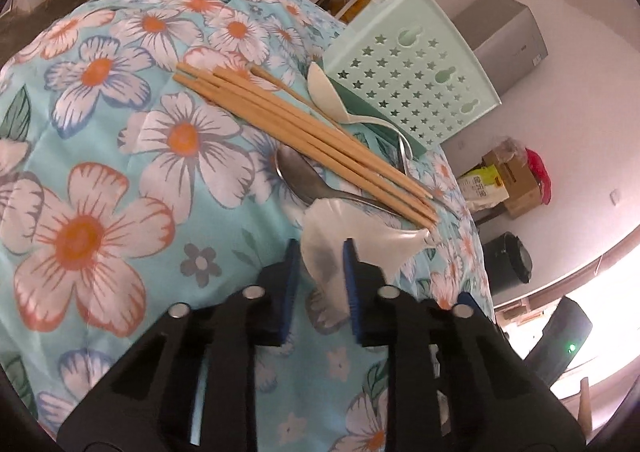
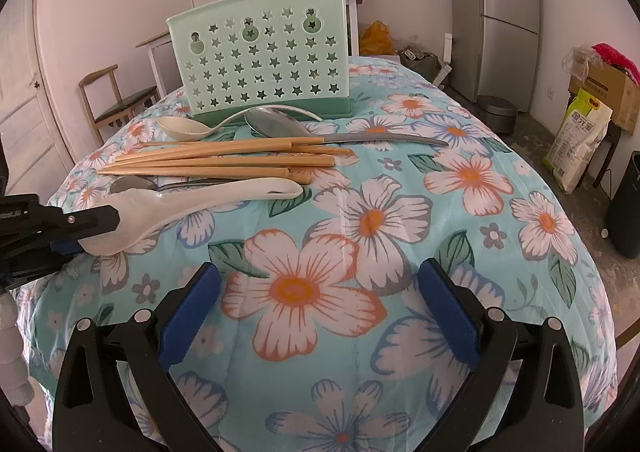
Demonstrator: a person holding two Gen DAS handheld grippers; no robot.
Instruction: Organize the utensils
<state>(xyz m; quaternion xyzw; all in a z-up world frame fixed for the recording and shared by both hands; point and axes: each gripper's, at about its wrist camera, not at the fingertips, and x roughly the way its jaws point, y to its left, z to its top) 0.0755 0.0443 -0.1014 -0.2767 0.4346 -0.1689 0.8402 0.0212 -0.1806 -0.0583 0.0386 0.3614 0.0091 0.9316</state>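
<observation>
My left gripper [image 1: 320,272] has its jaws clenched on the bowl of the white ceramic spoon [image 2: 192,204] at the near counter edge. I should lift it straight first — its handle touches the chopsticks [image 2: 216,162] — then carry it to the green holder [image 2: 260,64]. My right gripper [image 2: 320,308] waits released.

wooden chopsticks [image 2: 208,164], glossy metal spoon [image 2: 276,128]
</observation>
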